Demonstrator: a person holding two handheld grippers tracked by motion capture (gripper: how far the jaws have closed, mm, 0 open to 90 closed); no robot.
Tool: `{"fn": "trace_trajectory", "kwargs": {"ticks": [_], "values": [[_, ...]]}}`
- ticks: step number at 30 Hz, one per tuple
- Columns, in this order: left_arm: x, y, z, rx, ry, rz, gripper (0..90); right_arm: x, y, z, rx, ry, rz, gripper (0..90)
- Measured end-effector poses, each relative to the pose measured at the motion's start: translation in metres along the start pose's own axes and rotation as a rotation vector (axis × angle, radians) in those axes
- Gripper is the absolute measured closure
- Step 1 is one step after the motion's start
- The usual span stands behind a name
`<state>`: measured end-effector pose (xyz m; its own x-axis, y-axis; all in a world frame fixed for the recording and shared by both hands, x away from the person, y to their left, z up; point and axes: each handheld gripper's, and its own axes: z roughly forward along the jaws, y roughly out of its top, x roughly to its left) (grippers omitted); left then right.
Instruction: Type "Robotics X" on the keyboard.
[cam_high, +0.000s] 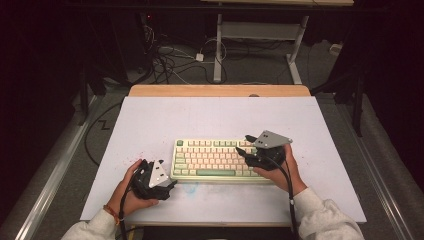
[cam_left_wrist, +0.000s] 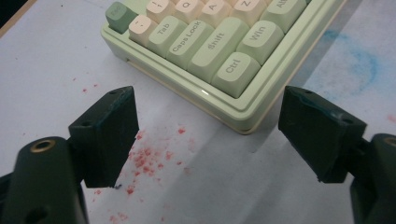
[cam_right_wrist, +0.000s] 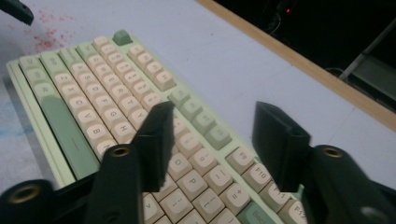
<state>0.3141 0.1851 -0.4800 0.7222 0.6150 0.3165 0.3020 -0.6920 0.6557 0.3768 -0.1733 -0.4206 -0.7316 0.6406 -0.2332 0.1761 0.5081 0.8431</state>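
Observation:
A pale green keyboard with cream and green keys lies on the white table top, a little in front of its middle. My left gripper rests low by the keyboard's front left corner. In the left gripper view the keyboard corner with the Ctrl key lies just ahead of the left gripper, whose jaws stand wide apart with nothing between them. My right gripper hovers over the keyboard's right end. In the right gripper view the right gripper is open above the keyboard, its jaws touching no key.
Red specks and a blue smear mark the white table top near the keyboard's front left. A wooden edge runs along the far side. Beyond it are cables on the floor and a desk frame.

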Motion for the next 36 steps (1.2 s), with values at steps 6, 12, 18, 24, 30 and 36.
{"fn": "trace_trajectory", "kwargs": {"ticks": [6,12,18,24,30,36], "values": [[0.001,0.000,-0.002,-0.007,0.013,-0.015,21.9,0.002,-0.004,-0.013,-0.038,-0.052,0.000,30.7],[0.004,0.001,-0.004,-0.019,0.037,-0.026,22.5,0.005,-0.011,-0.026,-0.062,-0.084,-0.002,25.3],[0.007,0.001,-0.008,-0.044,0.041,-0.044,22.4,0.011,-0.020,-0.037,-0.059,-0.105,-0.013,22.8],[0.009,0.000,-0.008,-0.038,0.033,-0.069,27.3,0.016,-0.033,-0.047,-0.036,-0.131,-0.028,23.3],[0.010,0.001,-0.007,-0.025,0.031,-0.083,34.5,0.019,-0.047,-0.058,-0.030,-0.128,0.002,23.5],[0.012,0.004,-0.008,-0.041,-0.021,-0.098,53.1,0.023,-0.063,-0.065,-0.008,-0.128,-0.017,23.6]]}}
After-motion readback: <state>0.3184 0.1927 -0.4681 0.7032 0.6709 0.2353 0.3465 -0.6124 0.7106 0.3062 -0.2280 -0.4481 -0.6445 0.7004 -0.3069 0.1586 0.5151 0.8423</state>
